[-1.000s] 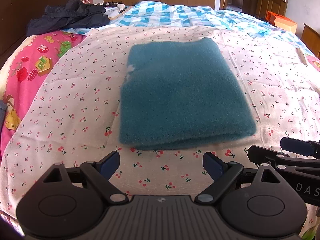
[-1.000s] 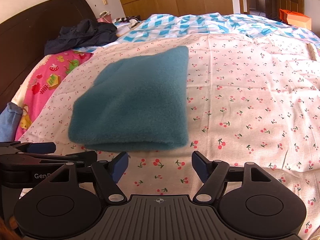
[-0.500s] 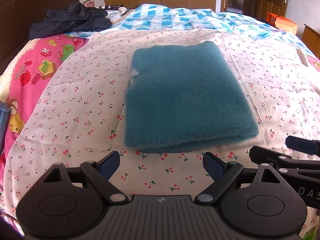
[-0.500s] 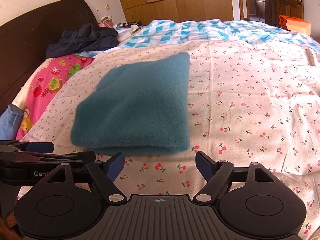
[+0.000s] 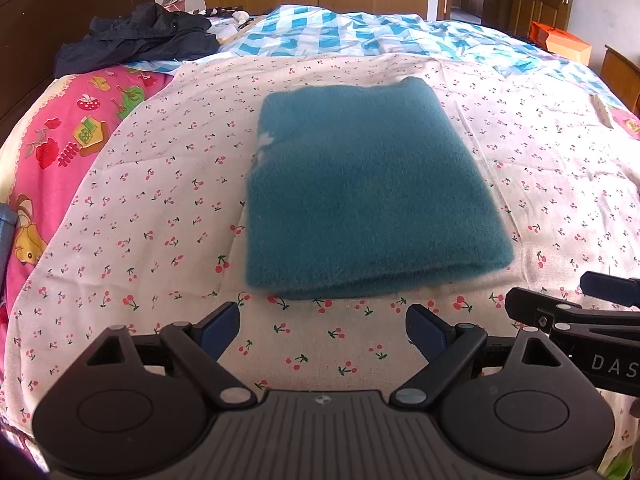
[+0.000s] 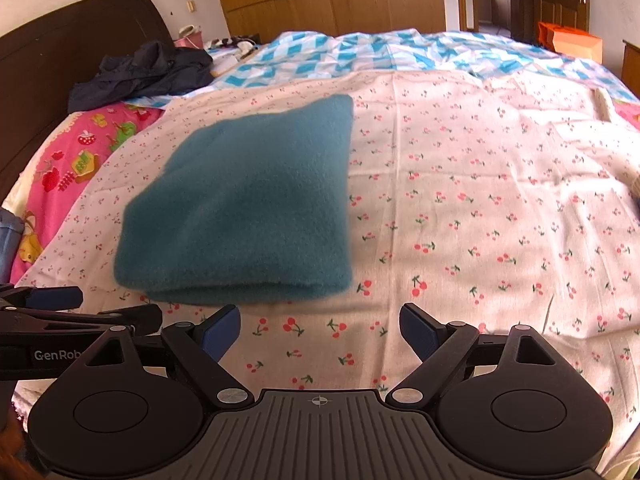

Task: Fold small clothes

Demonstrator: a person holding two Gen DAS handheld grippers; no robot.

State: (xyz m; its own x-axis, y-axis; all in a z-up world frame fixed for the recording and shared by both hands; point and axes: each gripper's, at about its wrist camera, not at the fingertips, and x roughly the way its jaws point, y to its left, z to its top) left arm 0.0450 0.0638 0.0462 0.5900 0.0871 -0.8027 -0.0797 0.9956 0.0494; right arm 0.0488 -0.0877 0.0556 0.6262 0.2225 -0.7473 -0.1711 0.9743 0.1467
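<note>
A teal fleece garment point(image 5: 368, 192) lies folded into a thick rectangle on the cherry-print sheet point(image 5: 160, 208); it also shows in the right wrist view point(image 6: 248, 208). My left gripper point(image 5: 323, 326) is open and empty, just short of the garment's near edge. My right gripper point(image 6: 320, 326) is open and empty, near the garment's near right corner. Each gripper shows at the edge of the other's view: the right gripper point(image 5: 576, 312) and the left gripper point(image 6: 80, 312).
A dark jacket point(image 5: 136, 36) lies heaped at the far left by the brown headboard point(image 6: 80, 40). A blue-and-white checked quilt point(image 5: 360, 28) covers the far end of the bed. A pink cartoon sheet point(image 5: 60, 140) runs along the left. An orange box point(image 5: 560, 42) sits far right.
Both grippers have drawn back a little from the folded garment, and the views have tilted up. The garment has not moved. Both grippers stay open.
</note>
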